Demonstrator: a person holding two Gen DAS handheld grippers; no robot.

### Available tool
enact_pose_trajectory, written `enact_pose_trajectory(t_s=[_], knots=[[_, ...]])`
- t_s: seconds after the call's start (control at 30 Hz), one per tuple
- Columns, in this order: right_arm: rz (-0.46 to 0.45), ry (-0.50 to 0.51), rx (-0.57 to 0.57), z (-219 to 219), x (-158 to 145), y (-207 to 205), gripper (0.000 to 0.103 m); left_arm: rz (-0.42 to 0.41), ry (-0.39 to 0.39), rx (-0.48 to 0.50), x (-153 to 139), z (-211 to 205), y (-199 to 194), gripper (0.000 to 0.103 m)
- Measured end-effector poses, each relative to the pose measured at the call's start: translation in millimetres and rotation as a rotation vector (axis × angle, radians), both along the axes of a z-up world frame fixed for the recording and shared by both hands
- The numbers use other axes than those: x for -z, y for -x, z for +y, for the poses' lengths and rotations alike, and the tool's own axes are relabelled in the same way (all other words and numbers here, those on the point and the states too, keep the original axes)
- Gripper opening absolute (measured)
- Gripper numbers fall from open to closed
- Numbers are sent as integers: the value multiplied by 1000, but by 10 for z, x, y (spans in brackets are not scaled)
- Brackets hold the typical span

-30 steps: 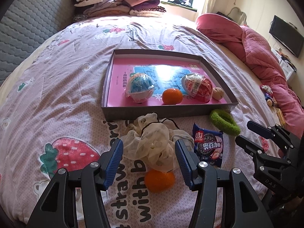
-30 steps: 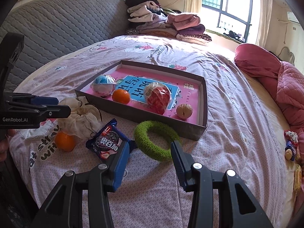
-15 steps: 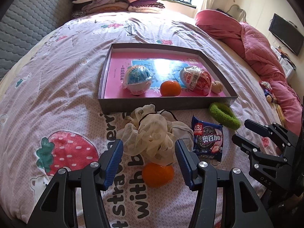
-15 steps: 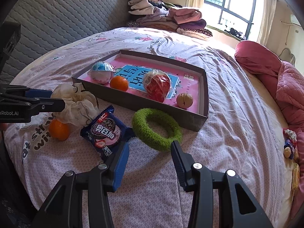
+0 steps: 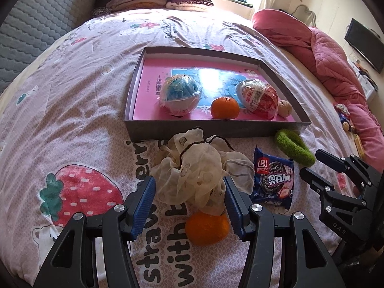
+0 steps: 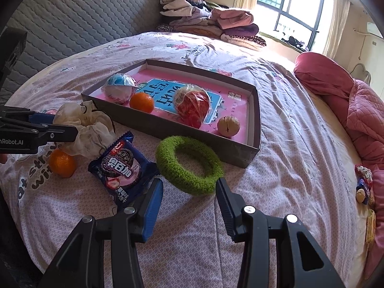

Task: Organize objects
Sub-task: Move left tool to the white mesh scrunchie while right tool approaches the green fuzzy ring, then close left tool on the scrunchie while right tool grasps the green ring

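Two round orange tangerines, one inside the shallow grey cardboard box with a pink printed floor [image 5: 242,129] at [image 5: 225,108] and one on the bedspread [image 5: 207,228]; two plastic-wrapped egg-shaped toys, one blue-and-white [image 5: 180,94], one red-and-white [image 5: 258,98]; one tan walnut [image 6: 228,126]; one cream fabric scrunchie [image 5: 199,175]; one fuzzy green ring [image 6: 189,165]; one dark blue cookie packet [image 6: 122,168]; one box; perhaps a few small wrapped sweets at the bed's far edge [image 6: 363,184], too small to count.

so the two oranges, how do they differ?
One orange sits inside the tray, between the two wrapped eggs; the other orange lies on the bedsheet. The tray one is fully visible; the sheet one is partly covered by the cream scrunchie, between the open left gripper fingers. Both look alike.
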State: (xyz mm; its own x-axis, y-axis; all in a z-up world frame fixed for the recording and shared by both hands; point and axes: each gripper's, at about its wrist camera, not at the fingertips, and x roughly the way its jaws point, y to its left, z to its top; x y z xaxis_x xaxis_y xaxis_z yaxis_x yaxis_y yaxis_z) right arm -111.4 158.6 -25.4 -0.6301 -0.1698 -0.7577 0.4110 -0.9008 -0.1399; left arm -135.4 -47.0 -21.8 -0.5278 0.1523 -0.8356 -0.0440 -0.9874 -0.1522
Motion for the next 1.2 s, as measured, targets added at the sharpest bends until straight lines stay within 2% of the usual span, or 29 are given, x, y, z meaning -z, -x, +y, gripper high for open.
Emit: enact_pose_trajectory(t_s=[0.17, 0.5, 0.73, 1.0, 1.2], knots=[[5, -30, 2, -20, 37, 36, 46, -1, -8, -12, 35, -21, 45, 58], [19, -17, 11, 4, 44, 109, 45, -15, -20, -31, 119, -53, 139, 58], [-13, 58, 18, 89, 36, 199, 28, -13, -47, -22, 154, -57, 187, 58], [-52, 148, 26, 173, 36, 240, 21, -6, -60, -7, 171, -48, 216, 58], [-79, 215, 50, 256, 32, 262, 19, 1, -65, 10, 155, -24, 200, 44]])
